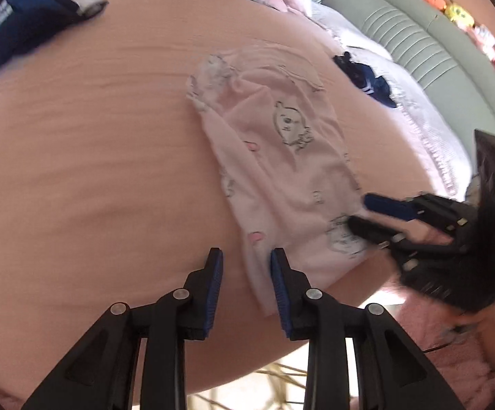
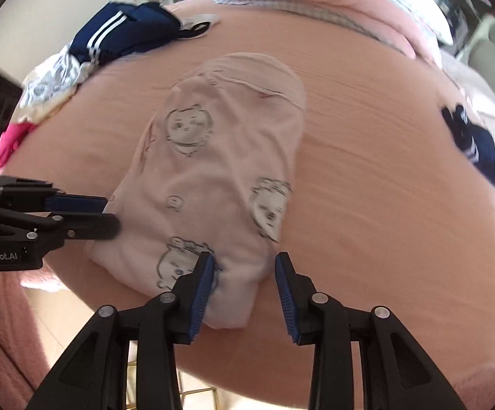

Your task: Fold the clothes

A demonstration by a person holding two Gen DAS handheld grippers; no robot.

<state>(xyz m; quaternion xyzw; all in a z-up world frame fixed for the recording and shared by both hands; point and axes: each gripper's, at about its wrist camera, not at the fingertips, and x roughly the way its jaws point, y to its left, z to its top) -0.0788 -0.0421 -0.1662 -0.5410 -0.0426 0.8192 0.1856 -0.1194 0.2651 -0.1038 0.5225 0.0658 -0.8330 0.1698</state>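
Your folded pink garment (image 2: 213,184) lies mid-bed on the peach sheet (image 2: 367,205), its near end hidden behind your fingers. Both your left gripper (image 1: 246,256) and right gripper (image 2: 244,259) stand released, pressing nothing. The navy clothes (image 2: 124,30) beyond the garment are blurred.

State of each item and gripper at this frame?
Pink printed garment: folded, lying on the bed.
Left gripper: open, pads off the cloth.
Right gripper: open, holding nothing.
Navy striped garment: bunched, unfolded.
Bed sheet: spread flat.
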